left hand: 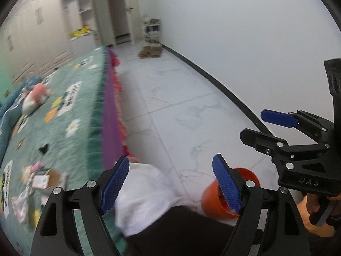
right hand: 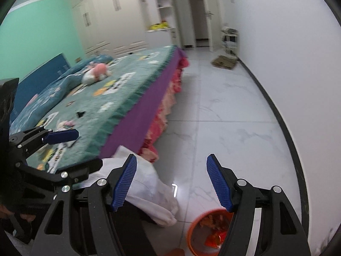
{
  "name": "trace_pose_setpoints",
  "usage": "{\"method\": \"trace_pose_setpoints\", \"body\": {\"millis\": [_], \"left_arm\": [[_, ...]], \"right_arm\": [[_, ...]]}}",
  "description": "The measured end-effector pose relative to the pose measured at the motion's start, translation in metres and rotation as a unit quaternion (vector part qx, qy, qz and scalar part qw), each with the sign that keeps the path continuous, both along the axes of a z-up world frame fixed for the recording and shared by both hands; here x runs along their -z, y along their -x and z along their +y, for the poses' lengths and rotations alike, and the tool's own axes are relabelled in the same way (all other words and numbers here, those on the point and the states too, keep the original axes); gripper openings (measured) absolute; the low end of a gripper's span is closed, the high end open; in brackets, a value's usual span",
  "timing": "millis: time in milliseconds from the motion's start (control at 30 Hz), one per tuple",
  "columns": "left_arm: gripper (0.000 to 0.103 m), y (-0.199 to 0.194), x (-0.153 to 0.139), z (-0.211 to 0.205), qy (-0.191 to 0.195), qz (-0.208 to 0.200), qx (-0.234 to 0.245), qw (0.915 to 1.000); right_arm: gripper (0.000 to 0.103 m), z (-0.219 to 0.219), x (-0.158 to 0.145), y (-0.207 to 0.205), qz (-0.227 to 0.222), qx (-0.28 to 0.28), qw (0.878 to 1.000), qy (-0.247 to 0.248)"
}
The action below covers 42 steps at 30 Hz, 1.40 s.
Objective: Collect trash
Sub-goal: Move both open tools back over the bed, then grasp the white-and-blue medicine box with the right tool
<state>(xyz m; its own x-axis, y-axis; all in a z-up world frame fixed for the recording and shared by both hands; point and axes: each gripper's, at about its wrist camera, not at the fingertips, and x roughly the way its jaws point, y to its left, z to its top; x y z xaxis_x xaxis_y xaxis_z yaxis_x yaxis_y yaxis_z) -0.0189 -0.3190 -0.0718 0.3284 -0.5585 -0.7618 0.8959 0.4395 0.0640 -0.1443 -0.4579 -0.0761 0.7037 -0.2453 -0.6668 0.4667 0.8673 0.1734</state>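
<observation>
My left gripper [left hand: 170, 183] stood wide open with nothing between its pads, and my right gripper [right hand: 171, 183] was open too and just as empty. Both pointed down and forward over the floor [left hand: 191, 106] beside the bed [left hand: 81, 111], the right one showing at the far right of the left view, the left one at the far left of the right view.

I judged I was between picks: neither gripper carried anything, and the orange bin [right hand: 210, 232] below my right gripper already held some scraps. The bin stood on the floor just beside my leg, low in both views, partly behind a finger in each.

The trash [left hand: 40, 179] left to collect lay on the bed cover, to the left of my left gripper and apart from it: a small open carton with bits of paper and wrappers around it, and a small black scrap [right hand: 80, 114] further up the cover. A pink plush toy [right hand: 97, 71] lay well beyond, near the pillows; I took that for no trash.

The next move, as I saw it, called for swinging left over the bed edge, lowering open jaws onto one piece, closing, then carrying it back to the bin. Thin paper on soft cover might slip the pads.
</observation>
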Motion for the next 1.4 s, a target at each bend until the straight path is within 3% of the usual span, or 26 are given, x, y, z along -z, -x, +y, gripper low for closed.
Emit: {"method": "trace_pose_setpoints", "body": {"millis": [433,667,800,1400], "left_arm": [[0.080,-0.060,-0.014,0.097,0.021,-0.001,-0.143,0.9895],[0.081,-0.091,-0.016,0.152,0.022,0.001,-0.214,0.9765],[0.083,-0.113,-0.013,0.188,0.023,0.010,-0.263,0.9643],[0.083,-0.175,0.014,0.258,0.017,0.051,-0.350,0.9353]], "right_arm": [[0.068,0.083,-0.023,-0.105,-0.014,-0.141,0.990,0.011],[0.068,0.131,-0.026,-0.159,-0.013,-0.209,0.978,0.012],[0.068,0.158,-0.024,-0.190,-0.008,-0.241,0.970,0.010],[0.068,0.227,0.002,-0.281,0.033,-0.332,0.943,0.020]]}}
